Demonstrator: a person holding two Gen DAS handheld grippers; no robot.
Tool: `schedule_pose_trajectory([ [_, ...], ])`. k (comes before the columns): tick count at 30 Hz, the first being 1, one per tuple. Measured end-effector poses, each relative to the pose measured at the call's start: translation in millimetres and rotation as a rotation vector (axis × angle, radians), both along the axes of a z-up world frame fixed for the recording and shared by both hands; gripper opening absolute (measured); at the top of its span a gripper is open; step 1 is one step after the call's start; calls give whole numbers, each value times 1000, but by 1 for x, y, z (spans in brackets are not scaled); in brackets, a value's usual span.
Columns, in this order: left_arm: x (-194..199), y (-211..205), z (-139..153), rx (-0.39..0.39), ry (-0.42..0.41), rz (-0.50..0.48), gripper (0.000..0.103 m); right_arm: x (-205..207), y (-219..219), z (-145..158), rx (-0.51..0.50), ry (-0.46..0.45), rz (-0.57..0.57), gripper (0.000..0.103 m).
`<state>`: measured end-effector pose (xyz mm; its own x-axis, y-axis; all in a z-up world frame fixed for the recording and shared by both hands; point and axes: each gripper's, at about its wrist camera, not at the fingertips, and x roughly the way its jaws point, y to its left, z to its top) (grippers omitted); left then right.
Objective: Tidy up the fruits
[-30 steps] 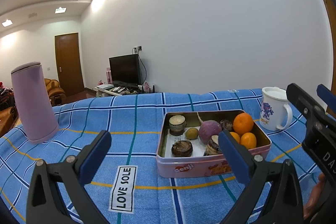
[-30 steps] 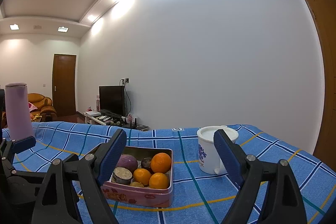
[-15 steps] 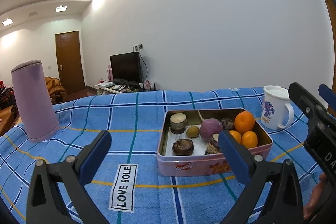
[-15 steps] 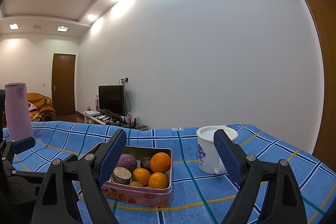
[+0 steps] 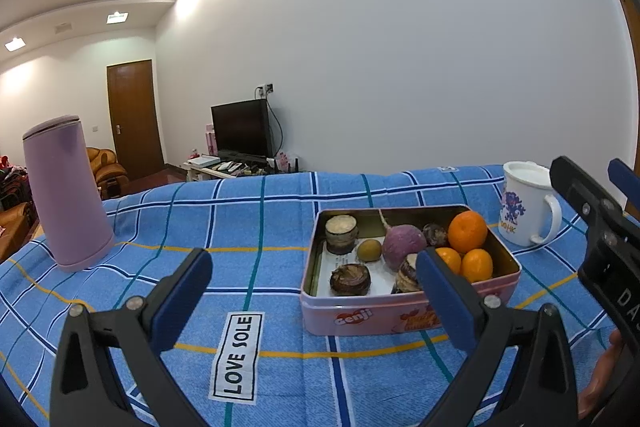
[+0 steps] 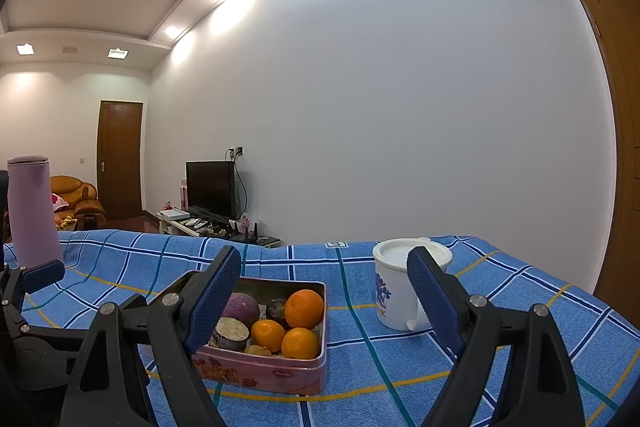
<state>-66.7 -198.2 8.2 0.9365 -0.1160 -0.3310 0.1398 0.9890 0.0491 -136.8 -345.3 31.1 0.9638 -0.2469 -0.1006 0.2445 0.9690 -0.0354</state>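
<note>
Pink tin holds three oranges on the blue checked surface; left hand-held gripper and right hand-held gripper both gape empty.

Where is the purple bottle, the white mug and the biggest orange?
purple bottle (image 5: 66,195), left wrist view, middle of its body.
white mug (image 5: 520,205), left wrist view, printed side.
biggest orange (image 5: 467,231), left wrist view, its front, inside the pink tin (image 5: 360,319).
</note>
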Motion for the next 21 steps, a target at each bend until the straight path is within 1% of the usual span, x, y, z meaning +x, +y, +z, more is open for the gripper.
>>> schedule_pose_trajectory([
  [15, 1, 1, -1, 8, 6, 27, 103, 0, 0, 0, -1, 1, 0, 86],
  [21, 1, 0, 0, 6, 8, 13, 103, 0, 0, 0, -1, 1, 1, 86],
])
